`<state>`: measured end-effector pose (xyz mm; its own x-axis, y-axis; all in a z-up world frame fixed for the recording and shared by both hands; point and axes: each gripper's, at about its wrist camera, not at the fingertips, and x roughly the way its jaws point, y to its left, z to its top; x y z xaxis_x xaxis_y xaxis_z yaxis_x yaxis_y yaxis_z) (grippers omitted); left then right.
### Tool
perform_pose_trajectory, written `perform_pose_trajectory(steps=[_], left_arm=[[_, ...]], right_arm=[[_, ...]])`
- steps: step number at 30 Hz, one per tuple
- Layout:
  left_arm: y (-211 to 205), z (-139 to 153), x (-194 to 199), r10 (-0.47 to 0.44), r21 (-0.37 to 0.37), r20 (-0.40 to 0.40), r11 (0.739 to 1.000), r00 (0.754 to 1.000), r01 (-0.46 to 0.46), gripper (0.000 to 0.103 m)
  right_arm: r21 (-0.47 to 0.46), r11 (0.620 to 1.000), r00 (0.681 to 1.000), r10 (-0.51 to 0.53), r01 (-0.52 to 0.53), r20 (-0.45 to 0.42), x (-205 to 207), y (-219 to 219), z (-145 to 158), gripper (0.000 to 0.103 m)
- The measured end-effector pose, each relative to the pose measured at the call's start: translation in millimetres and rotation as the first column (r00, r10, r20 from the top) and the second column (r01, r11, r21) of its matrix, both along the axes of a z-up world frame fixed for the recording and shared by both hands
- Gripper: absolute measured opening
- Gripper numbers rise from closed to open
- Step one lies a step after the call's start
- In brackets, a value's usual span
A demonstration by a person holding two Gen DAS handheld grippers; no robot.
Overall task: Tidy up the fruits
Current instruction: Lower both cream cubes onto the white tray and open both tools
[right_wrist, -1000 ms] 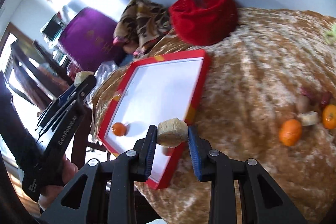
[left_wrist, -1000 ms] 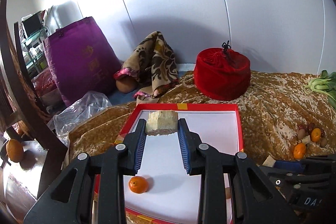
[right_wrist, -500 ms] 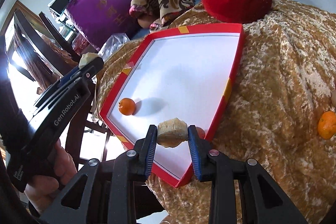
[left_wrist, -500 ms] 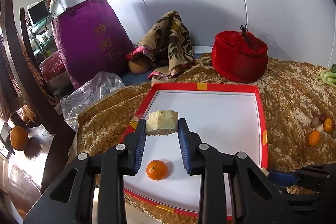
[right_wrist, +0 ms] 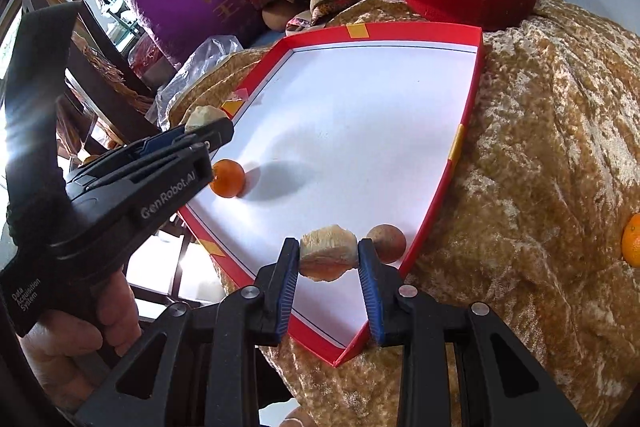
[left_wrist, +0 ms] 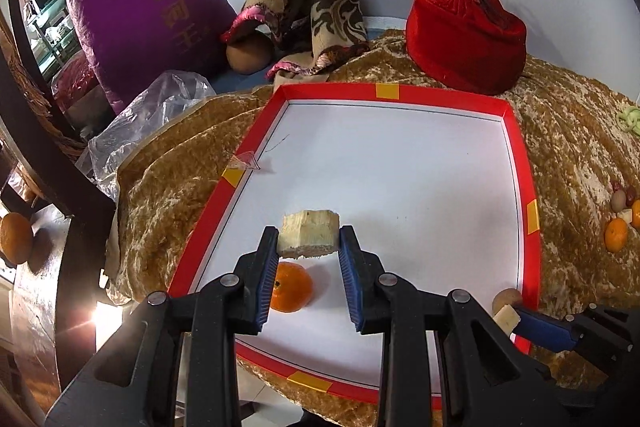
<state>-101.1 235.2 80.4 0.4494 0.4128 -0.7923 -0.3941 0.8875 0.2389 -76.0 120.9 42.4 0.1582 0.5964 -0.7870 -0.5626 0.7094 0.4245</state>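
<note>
White wall panels back a table [left_wrist: 568, 131] draped in gold-brown cloth, with a purple bag [left_wrist: 152, 7], a patterned blanket [left_wrist: 316, 3] and a red velvet pouch [left_wrist: 464, 39] along its far edge. A red-rimmed tray [left_wrist: 524, 187] with a white floor sits in the middle.

Your left gripper [left_wrist: 308, 247] is closed on a pale fruit chunk [left_wrist: 308, 237], jaws narrow, pads pressing both sides. It hangs over the tray's near-left corner, directly above a tangerine [left_wrist: 291, 287] lying on the tray floor. Your right gripper [right_wrist: 328, 259] likewise clamps a second pale chunk [right_wrist: 328, 257] over the tray's near-right corner, just beside a small brown round fruit [right_wrist: 386, 243] resting inside the rim.

Change since a second ago: both grippers have come down and in toward the tray. The left one was high, with the tray's far rim behind its chunk; now the white floor fills the view behind it. The right one was over the tray's outer edge; now it is inside the rim. Neither grip has altered.

Judgement: both chunks appear ready for release. Remaining fruit [left_wrist: 618, 227] lies loose on the cloth to the right, well apart from the tray, so the sorting is not finished.
</note>
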Motion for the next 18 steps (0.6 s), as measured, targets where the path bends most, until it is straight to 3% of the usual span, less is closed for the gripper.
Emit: perform_pose_trajectory(steps=[12,15,17,18], left_arm=[[-3,-14,6,0.023,0.009,-0.066,1.000,0.998,-0.022,0.029],[-6,-7,7,0.024,0.017,-0.034,1.000,0.999,-0.023,0.039],[-11,1,7,0.024,0.053,0.004,0.998,1.000,-0.024,0.057],[-17,5,7,0.015,0.082,0.027,0.996,1.000,-0.018,0.061]], right_arm=[[0.000,1.000,0.999,-0.017,0.017,0.035,2,-6,8,0.033],[0.024,0.999,0.999,-0.030,0.029,0.038,2,-13,16,0.033],[0.040,0.998,0.998,-0.041,0.040,0.041,2,-21,23,0.033],[0.049,0.998,0.998,-0.053,0.051,0.046,3,-28,28,0.033]])
